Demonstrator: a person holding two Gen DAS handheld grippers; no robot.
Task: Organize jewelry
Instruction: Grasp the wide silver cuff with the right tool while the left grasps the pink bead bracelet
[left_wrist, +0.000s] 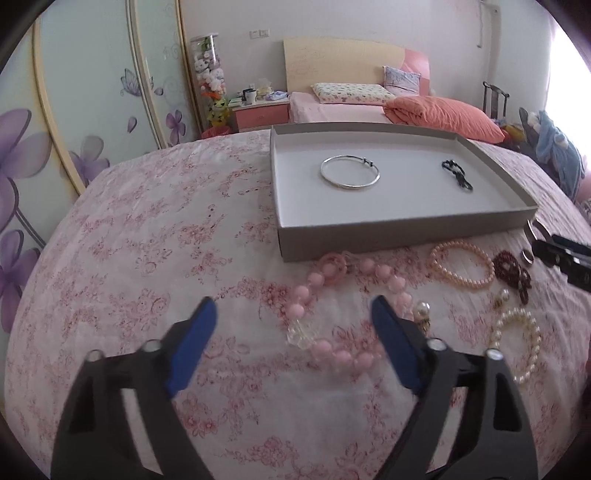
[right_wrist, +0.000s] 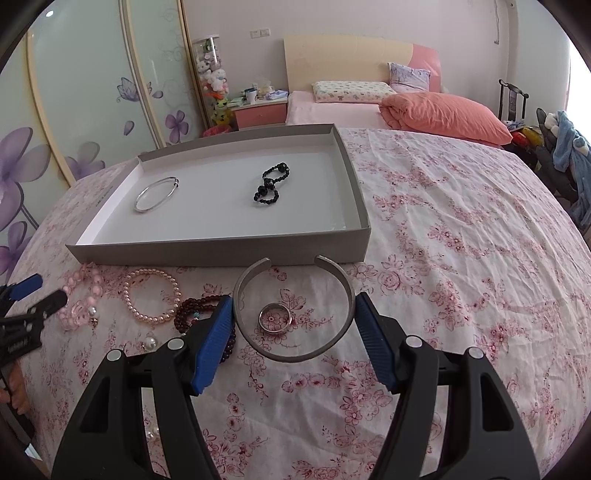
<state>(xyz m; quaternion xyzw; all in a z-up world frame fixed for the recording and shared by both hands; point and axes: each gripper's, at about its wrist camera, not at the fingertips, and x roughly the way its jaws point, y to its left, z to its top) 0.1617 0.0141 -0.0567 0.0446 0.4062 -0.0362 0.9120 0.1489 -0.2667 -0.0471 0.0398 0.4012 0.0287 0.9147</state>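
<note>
My left gripper (left_wrist: 293, 314) stands open low over the bedspread. A pink bead necklace (left_wrist: 301, 293) lies between its blue pads, neither of which presses on it. My right gripper (right_wrist: 291, 304) is shut on a grey open cuff bangle (right_wrist: 291, 356), with a pad against each side. A small silver ring (right_wrist: 266, 325) lies on the cloth inside the cuff. The grey cardboard tray (right_wrist: 221, 251) just beyond holds a thin silver bangle (right_wrist: 142, 210) and a black bead bracelet (right_wrist: 264, 182).
On the floral bedspread in front of the tray (left_wrist: 406, 229) lie a pink pearl bracelet (left_wrist: 476, 284), a dark red bead bracelet (left_wrist: 515, 266), a white pearl bracelet (left_wrist: 532, 350) and loose pearl earrings. A second bed, a nightstand and a wardrobe stand beyond.
</note>
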